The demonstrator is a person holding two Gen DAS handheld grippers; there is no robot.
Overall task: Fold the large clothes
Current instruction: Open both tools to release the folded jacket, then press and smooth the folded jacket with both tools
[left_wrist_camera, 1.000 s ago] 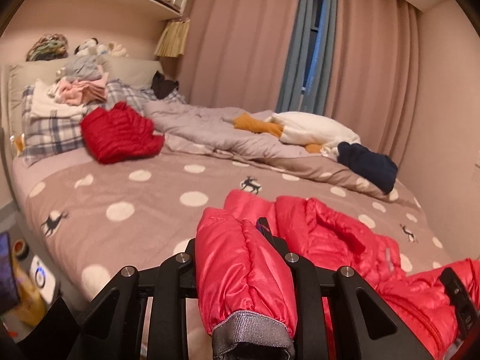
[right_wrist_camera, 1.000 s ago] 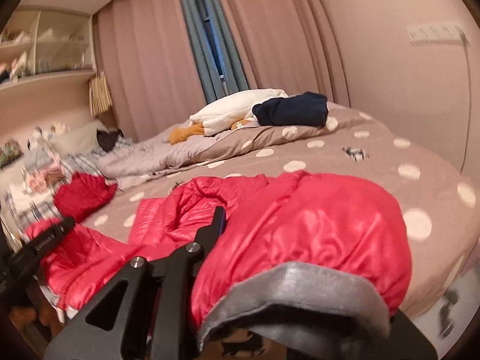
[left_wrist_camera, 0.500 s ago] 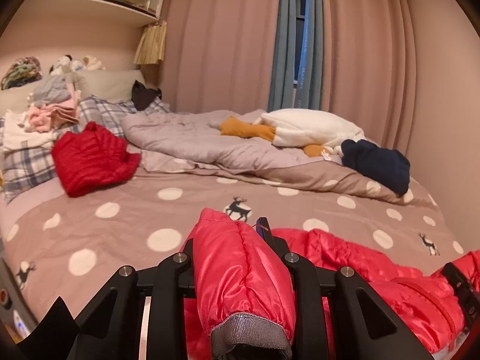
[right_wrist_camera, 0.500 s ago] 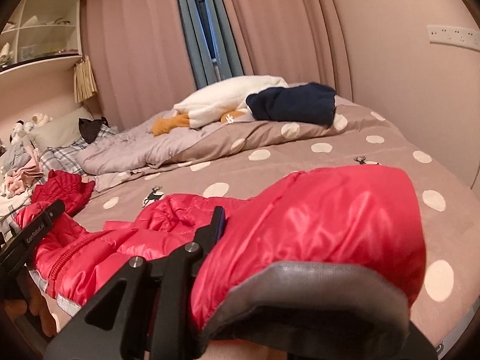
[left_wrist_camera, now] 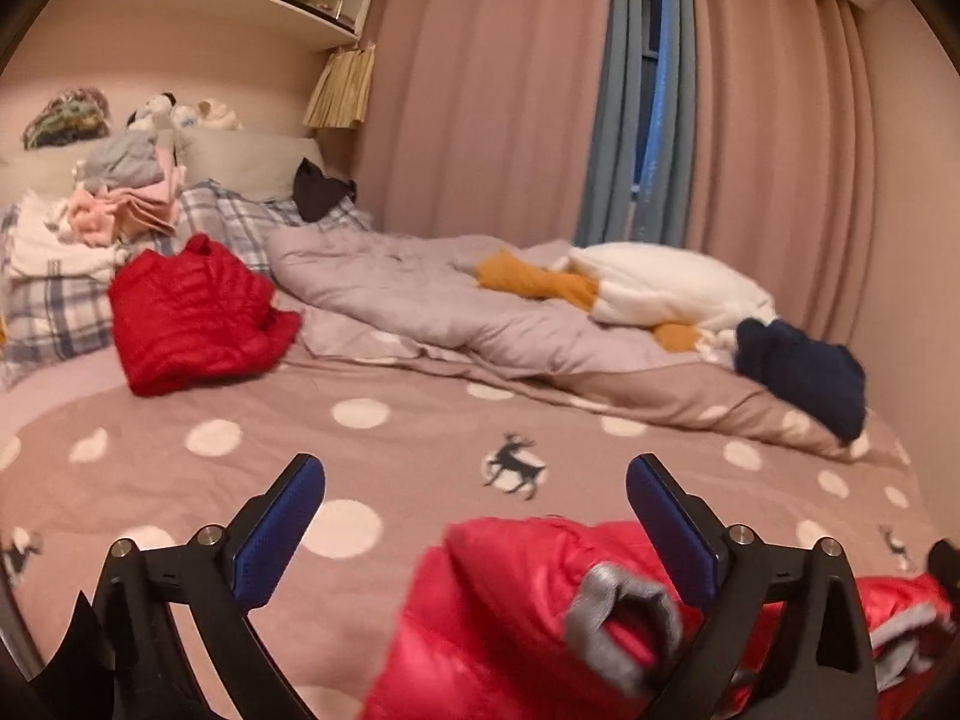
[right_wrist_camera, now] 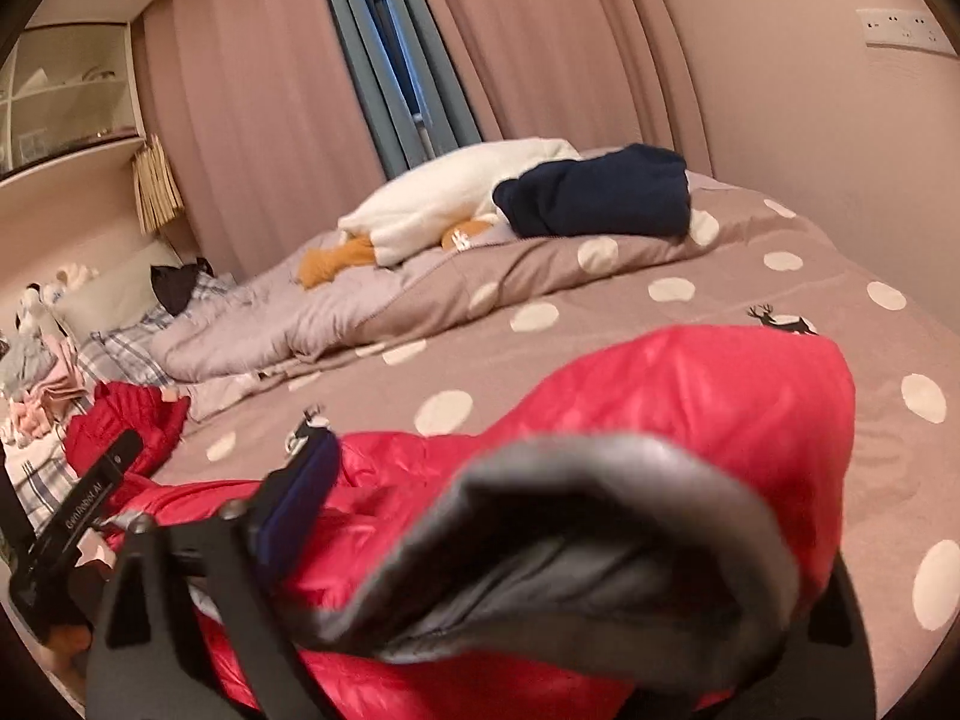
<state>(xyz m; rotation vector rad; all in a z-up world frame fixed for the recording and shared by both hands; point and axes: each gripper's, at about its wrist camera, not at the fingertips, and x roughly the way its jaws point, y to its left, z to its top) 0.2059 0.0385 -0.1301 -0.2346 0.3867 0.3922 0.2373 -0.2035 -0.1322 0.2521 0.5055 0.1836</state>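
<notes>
The left gripper (left_wrist_camera: 474, 516) has just been opening and stands wide, its sleeve cuff (left_wrist_camera: 621, 618) dropping free between the jaws. The right gripper (right_wrist_camera: 540, 540) has also just spread, its cuff (right_wrist_camera: 576, 540) lying loose. The red down jacket (right_wrist_camera: 690, 408) lies along the bed's (left_wrist_camera: 390, 456) near edge; sleeves look folded in, body folds remain.

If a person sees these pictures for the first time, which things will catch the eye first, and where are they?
First comes the bright red puffer jacket on the near edge of the polka-dot bed cover, its grey cuff lying loose between the wide-open fingers of the left gripper. A second red jacket, folded, lies near the plaid pillows, and a dark navy garment rests on the rumpled duvet by the curtains.
</notes>
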